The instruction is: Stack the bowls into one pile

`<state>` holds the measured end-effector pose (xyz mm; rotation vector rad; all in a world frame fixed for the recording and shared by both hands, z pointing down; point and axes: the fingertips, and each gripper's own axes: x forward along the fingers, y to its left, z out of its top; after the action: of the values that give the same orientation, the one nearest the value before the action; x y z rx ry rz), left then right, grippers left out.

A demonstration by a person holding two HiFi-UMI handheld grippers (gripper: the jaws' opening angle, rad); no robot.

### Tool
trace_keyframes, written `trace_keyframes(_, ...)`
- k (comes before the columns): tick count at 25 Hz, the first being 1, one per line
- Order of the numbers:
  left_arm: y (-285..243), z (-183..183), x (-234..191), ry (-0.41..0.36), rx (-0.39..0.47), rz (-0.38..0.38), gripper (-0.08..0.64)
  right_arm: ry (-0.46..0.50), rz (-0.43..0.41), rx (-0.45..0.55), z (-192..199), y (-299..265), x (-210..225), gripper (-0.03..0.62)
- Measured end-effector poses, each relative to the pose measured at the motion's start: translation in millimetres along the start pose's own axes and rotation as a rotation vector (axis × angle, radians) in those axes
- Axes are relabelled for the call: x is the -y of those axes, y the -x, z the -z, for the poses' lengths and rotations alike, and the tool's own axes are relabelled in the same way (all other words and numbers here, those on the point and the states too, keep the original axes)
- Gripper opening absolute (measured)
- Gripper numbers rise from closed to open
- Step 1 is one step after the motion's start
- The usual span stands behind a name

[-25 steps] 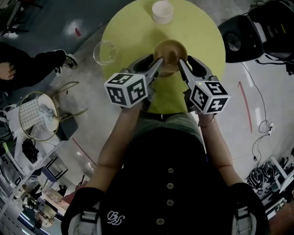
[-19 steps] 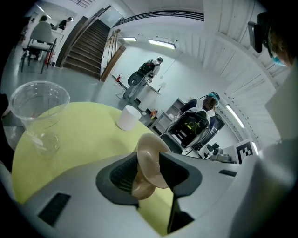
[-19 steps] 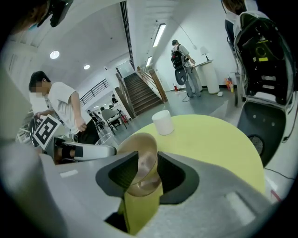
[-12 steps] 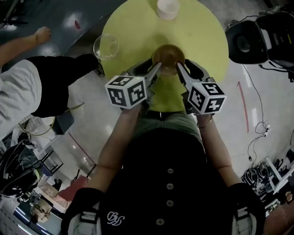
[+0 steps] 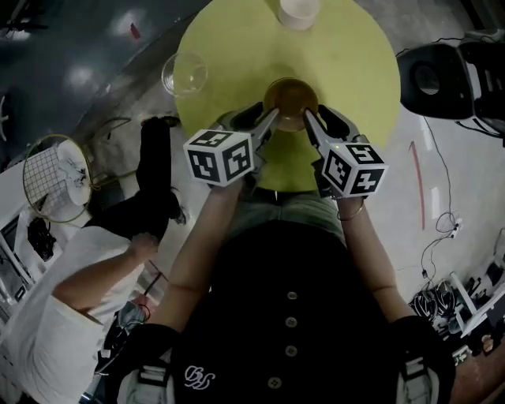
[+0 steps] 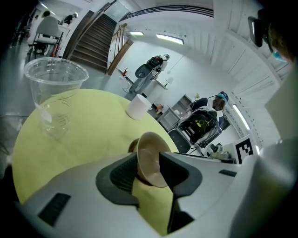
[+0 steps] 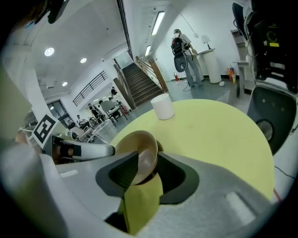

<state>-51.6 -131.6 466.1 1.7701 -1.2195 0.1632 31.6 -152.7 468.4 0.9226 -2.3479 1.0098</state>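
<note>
Gripping the brown bowl (image 5: 290, 96) from both sides: left gripper (image 6: 148, 169) with fingers (image 6: 122, 173) pinched shut across the rim on one side, right gripper (image 7: 146, 169) clamped the same way on the opposite rim. Sitting at the near middle of the round yellow surface (image 5: 229, 47); hard to tell whether lifted or resting.

Likely the pick-up step, with no pile formed yet.

Further left, at the surface's edge, a clear plastic cup (image 5: 184, 73). Farthest, at the far edge and well apart, a white bowl (image 5: 298, 11).

Next, probably: raise level with both hands moving together, carry toward the white bowl, centre before lowering, release both sides at once. Looks wider than the white one, so check first which should nest inside which.
</note>
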Motion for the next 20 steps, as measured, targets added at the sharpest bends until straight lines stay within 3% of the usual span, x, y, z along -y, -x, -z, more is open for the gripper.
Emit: trace_keyframes(20, -1, -1, -5, -0.004, 0.029, -0.013, 0.138, -0.013, 0.006, -0.001, 0, -6, 7, 0.117)
